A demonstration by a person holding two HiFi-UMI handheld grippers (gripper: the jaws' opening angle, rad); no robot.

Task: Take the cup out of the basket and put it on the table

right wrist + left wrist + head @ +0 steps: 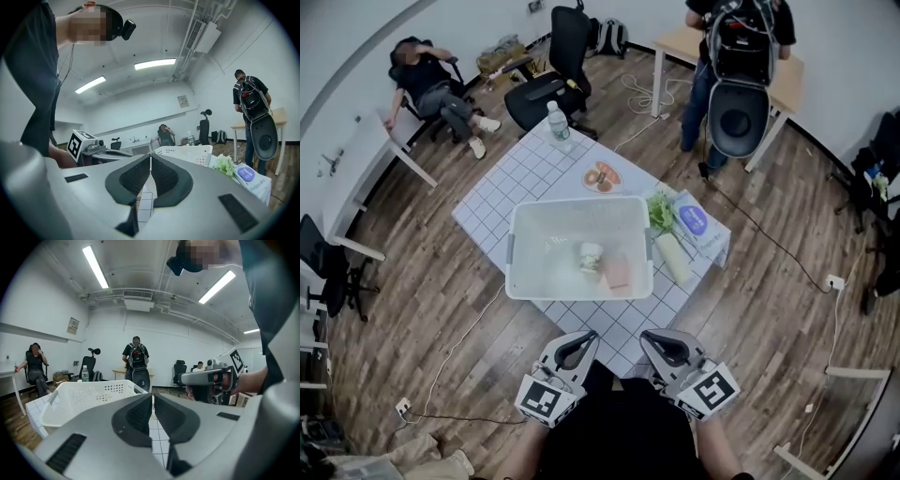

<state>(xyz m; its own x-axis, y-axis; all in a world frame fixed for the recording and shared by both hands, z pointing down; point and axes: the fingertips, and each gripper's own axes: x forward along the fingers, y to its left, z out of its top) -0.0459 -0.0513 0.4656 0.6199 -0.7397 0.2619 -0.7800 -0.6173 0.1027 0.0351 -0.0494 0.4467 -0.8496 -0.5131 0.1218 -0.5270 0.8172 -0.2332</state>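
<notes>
Cup [591, 256] sits in the basket [578, 211] on the worktop [511, 178], probably light, stiff and slippery, so open your left gripper [584, 337] or right gripper [650, 337], both jaws clenched empty, and pinch its rim.

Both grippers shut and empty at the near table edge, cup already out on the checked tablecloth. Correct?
No. The head view shows the small pale cup inside the white plastic basket, not out on the checked tablecloth. The rest holds: left gripper and right gripper are shut and empty at the tablecloth's near edge.
</notes>
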